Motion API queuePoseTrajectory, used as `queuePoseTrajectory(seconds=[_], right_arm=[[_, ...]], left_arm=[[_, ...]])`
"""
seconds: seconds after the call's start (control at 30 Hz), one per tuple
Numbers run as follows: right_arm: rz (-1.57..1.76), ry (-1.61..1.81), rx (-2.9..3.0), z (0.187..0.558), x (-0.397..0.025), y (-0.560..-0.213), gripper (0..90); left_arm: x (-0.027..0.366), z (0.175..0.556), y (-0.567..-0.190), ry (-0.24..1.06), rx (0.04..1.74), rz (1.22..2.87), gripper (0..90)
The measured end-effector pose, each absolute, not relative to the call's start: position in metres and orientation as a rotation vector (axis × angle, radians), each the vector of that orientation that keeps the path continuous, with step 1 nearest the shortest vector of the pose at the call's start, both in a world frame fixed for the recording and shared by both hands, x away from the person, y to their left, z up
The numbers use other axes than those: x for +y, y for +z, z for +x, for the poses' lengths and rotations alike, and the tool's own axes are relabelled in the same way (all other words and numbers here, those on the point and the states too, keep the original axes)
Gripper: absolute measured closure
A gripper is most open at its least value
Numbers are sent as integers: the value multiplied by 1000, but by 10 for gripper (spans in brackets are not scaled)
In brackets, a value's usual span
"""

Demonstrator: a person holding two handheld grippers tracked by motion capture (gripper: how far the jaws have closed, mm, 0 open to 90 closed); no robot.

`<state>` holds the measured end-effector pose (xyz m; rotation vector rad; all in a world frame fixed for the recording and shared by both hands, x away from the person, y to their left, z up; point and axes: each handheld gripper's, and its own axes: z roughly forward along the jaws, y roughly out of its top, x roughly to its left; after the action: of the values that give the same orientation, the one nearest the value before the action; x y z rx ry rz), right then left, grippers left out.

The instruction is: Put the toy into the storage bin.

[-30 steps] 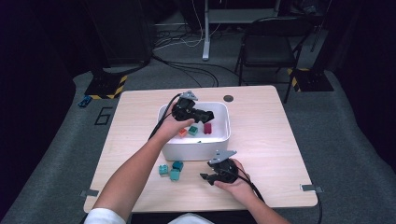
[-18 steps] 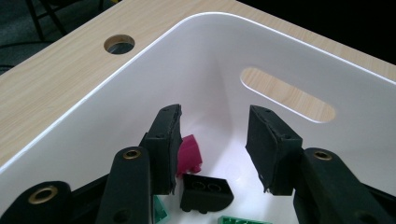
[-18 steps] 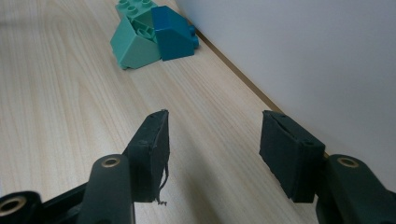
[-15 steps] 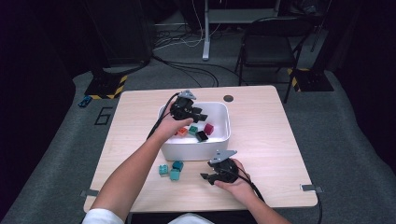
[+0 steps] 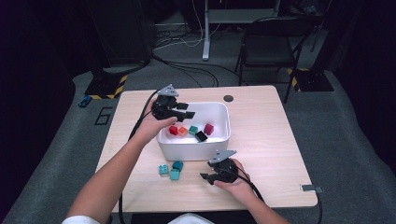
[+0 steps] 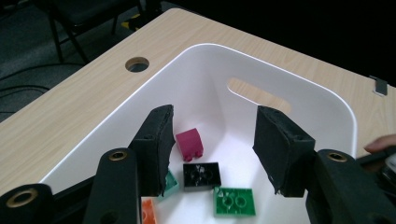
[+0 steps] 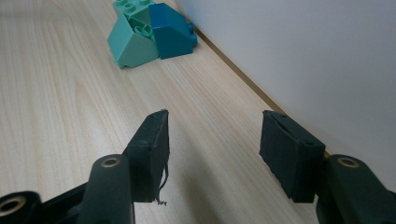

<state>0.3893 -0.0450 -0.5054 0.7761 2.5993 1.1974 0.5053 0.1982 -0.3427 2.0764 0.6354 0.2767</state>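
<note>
One bin (image 5: 219, 140), five bricks (image 5: 201, 136) inside, perhaps three bricks (image 5: 171, 170) outside.

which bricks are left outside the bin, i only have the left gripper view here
Observer: Three bluish bricks sit bunched on the table, just in front of the white bin's near wall.
Operator: where's the right gripper
Observer: The right gripper is low over the table to the right of those bricks, with its jaws open and pointing towards them.
Operator: anything in its jaws
Observer: No. In the right gripper view only bare wood lies between the pads, and the bricks are well ahead of them, beside the bin wall.
</note>
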Motion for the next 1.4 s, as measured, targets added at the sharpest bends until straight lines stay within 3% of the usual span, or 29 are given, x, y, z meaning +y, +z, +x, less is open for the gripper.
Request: queuePoseTrajectory(seconds=[1.0,1.4], right_arm=[[786,1187,2602,388,-42,-507,418],[784,1185,2605,389,-42,-508,416]], left_arm=[[296,423,-334,357,673,2043,471],[309,404,-373,338,725,2033,439]])
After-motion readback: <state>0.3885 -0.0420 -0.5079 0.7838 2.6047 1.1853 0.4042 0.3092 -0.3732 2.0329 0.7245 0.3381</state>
